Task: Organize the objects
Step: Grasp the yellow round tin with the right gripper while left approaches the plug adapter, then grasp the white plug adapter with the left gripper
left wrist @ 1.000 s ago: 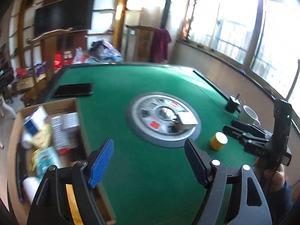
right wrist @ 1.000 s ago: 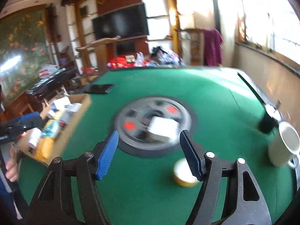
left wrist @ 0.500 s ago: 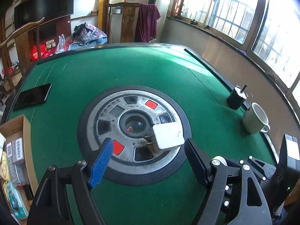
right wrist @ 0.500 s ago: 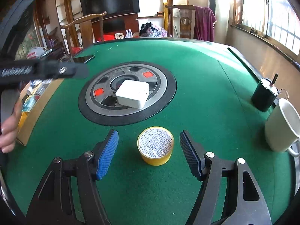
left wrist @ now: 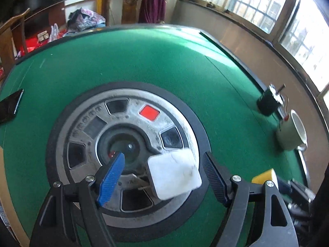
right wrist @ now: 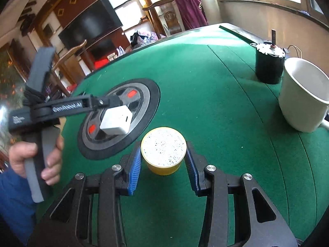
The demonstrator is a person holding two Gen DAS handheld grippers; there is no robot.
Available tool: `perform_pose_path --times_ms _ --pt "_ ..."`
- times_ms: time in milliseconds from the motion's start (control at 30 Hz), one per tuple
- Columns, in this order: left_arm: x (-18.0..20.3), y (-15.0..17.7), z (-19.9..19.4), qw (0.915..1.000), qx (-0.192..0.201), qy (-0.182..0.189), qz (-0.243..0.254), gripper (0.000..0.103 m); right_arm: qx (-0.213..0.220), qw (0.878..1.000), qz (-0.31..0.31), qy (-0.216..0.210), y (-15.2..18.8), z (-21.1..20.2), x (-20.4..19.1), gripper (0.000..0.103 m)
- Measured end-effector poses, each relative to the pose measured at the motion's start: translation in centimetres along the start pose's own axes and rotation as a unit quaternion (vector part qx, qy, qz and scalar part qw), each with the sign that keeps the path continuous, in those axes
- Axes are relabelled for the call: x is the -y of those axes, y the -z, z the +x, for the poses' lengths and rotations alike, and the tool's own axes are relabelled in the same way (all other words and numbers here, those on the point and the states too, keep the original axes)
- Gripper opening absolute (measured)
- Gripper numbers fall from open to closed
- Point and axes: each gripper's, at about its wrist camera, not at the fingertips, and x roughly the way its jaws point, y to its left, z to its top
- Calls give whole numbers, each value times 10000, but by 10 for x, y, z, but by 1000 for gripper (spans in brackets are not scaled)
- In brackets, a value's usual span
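Observation:
A white square box [left wrist: 174,174] lies on the grey centre disc [left wrist: 82,127] of the green table. My left gripper [left wrist: 162,177] is open with its fingers on either side of the box, apart from it. The box [right wrist: 116,120] and the left gripper [right wrist: 109,103] also show in the right wrist view. A yellow round tub with a printed lid [right wrist: 163,150] stands on the felt. My right gripper [right wrist: 163,168] has its blue pads close on both sides of the tub; contact is not clear.
A white mug [right wrist: 304,94] and a black cylindrical motor [right wrist: 269,63] stand at the table's right edge. They also show in the left wrist view as the mug [left wrist: 292,132] and motor [left wrist: 269,100]. A dark phone [left wrist: 9,108] lies far left.
My left gripper has swung from the cardboard box side to the centre disc and now straddles the white box. My right gripper has moved forward and narrowed around the yellow tub.

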Motion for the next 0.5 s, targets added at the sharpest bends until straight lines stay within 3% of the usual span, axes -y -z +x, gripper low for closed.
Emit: perform_pose_path --times_ms 200,300,500 --pt "21 38 -20 9973 -163 598 395 78 66 9998 188 -84 -1 -3 4 39" --pt "32 49 -34 9975 130 340 599 78 144 9995 258 -104 0 -8 6 39" --pt "34 29 -38 9963 408 -263 713 78 206 9991 366 -98 0 -12 10 39"
